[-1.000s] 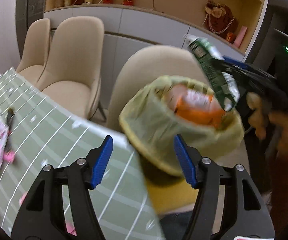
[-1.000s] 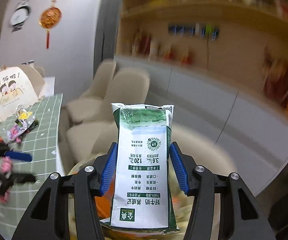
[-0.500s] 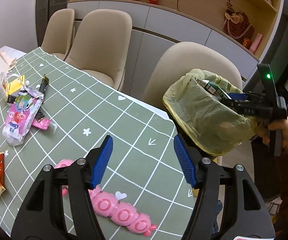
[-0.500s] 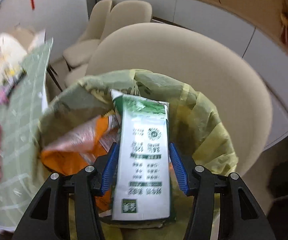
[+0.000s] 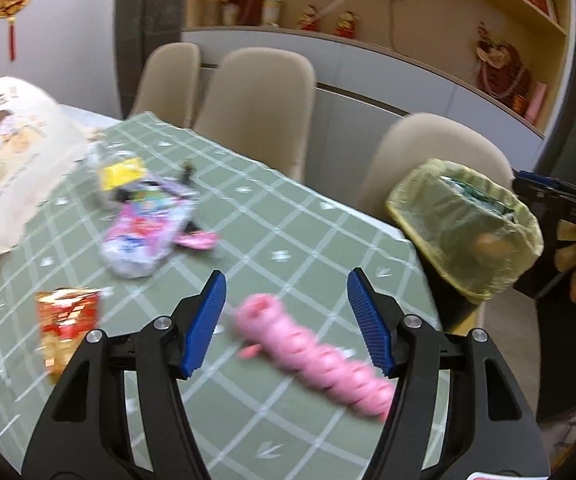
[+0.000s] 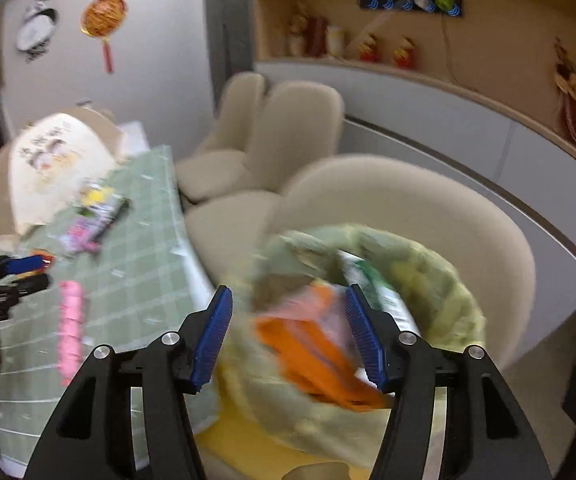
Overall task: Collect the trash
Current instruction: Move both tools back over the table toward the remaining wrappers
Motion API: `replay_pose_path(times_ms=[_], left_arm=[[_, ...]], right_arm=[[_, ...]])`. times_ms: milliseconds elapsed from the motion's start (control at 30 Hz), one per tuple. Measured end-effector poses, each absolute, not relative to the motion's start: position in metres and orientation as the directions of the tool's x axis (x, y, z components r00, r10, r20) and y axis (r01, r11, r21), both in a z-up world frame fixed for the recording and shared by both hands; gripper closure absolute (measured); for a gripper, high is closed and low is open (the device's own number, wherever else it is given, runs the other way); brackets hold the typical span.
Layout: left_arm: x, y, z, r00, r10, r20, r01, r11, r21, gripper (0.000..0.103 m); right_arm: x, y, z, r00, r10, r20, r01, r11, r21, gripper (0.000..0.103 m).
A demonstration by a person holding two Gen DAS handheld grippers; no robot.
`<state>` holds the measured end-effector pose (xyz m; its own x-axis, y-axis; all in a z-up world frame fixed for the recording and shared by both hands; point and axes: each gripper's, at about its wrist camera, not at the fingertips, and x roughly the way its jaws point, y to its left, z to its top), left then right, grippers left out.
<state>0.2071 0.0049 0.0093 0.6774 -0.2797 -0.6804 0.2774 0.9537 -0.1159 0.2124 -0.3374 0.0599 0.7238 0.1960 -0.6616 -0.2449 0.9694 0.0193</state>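
Observation:
A bin lined with a yellow bag [image 5: 464, 224] stands off the table's right end, by a beige chair; it also shows in the right wrist view [image 6: 368, 320]. A green and white milk carton [image 6: 380, 292] and an orange wrapper [image 6: 312, 356] lie inside it. My right gripper [image 6: 288, 332] is open and empty just above the bin. My left gripper [image 5: 285, 316] is open and empty above the green checked table [image 5: 247, 216], over a pink caterpillar toy [image 5: 320, 360]. A red snack packet [image 5: 65, 324] and a pink wrapper pile [image 5: 147, 224] lie on the table.
A white printed bag [image 5: 3, 160] stands at the table's left end. Beige chairs [image 5: 255, 108] line the far side. A cabinet with shelves of ornaments [image 5: 368, 52] runs along the back wall.
My right gripper opened and let the milk carton fall into the bin, then pulled back. My left gripper swung left, away from the bin and over the table toward the pink toy.

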Motion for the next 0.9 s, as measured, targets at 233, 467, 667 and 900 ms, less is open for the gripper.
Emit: replay_pose_path(times_ms=[233, 467, 667, 900], left_arm=[[0.192, 0.069, 0.005, 0.706, -0.218, -0.674, 0.205, 0.974, -0.1, 0.043], [0.198, 0.145, 0.002, 0.743, -0.165, -0.649, 0.08, 0.984, -0.159, 0.043], [0.211, 0.195, 0.001, 0.755, -0.13, -0.643, -0.036, 0.97, -0.239, 0.043], [0.224, 0.214, -0.012, 0.722, -0.136, -0.679, -0.071, 0.961, -0.267, 0.043]], right_arm=[[0.208, -0.242, 0.046, 0.638, 0.331, -0.696, -0.431, 0.902, 0.034, 0.048], [0.213, -0.164, 0.027, 0.607, 0.385, -0.695, -0.518, 0.855, 0.022, 0.048], [0.226, -0.122, -0.005, 0.53, 0.424, -0.735, -0.508, 0.852, 0.126, 0.048], [0.239, -0.083, -0.024, 0.53, 0.403, -0.746, -0.541, 0.839, 0.069, 0.048]])
